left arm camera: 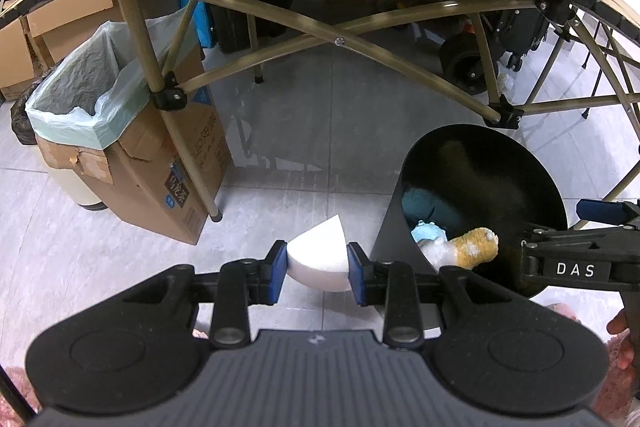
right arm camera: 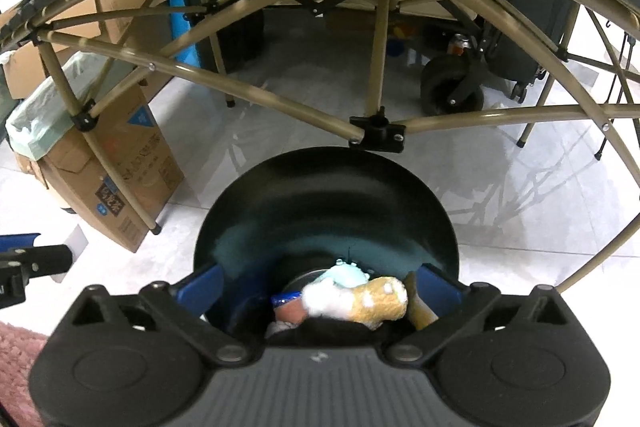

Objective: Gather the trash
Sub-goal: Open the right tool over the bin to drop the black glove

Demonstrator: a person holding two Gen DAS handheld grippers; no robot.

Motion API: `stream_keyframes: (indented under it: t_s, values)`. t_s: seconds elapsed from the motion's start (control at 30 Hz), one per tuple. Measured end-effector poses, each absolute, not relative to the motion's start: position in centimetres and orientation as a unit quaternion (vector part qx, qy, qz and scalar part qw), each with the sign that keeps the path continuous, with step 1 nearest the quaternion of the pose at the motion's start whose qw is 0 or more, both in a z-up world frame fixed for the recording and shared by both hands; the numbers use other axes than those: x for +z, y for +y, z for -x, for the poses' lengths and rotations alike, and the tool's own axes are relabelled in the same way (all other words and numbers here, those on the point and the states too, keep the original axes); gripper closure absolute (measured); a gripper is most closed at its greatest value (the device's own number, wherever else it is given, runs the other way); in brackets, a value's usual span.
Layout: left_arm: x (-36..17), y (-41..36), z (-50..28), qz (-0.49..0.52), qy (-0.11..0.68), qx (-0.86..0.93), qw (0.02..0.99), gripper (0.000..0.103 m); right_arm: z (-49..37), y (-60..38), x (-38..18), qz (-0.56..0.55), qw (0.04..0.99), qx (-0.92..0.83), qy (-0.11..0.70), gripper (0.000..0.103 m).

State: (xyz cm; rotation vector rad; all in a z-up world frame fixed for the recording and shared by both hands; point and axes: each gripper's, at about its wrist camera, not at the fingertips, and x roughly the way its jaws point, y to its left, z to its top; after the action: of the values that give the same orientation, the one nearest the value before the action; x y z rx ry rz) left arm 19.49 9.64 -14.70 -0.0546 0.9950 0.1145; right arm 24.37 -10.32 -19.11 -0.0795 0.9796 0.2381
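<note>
Pinching a white foam piece [left arm camera: 318, 259], left gripper [left arm camera: 318, 273] sits beside right gripper's [right arm camera: 320, 291] clamped black bin [left arm camera: 480, 163]

pale tiled floor [left arm camera: 312, 131], lined cardboard box [left arm camera: 160, 163] and folding table legs [left arm camera: 214, 213] on it

white foam wedge [left arm camera: 318, 254], black bin [left arm camera: 480, 187]

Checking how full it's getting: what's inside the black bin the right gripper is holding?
In the black bin: a yellow-and-white plush piece, light blue crumpled trash and something teal. The right wrist view adds a pinkish item. Anything beneath is covered.
</note>
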Motion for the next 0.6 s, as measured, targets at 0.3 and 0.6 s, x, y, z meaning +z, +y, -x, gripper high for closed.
stream_keyframes:
  t_s: [0.3, 0.6]
  values:
    - [-15.0, 9.1, -19.8, 0.018, 0.479, 0.050, 0.876, 0.070, -24.4, -11.1, -19.1, 0.029, 0.875, 0.109, 0.471, 0.000]
    - [-15.1, 8.2, -20.0, 0.011, 0.479, 0.042, 0.877, 0.070, -24.3, -11.6, -18.9, 0.030, 0.877, 0.105, 0.469, 0.000]
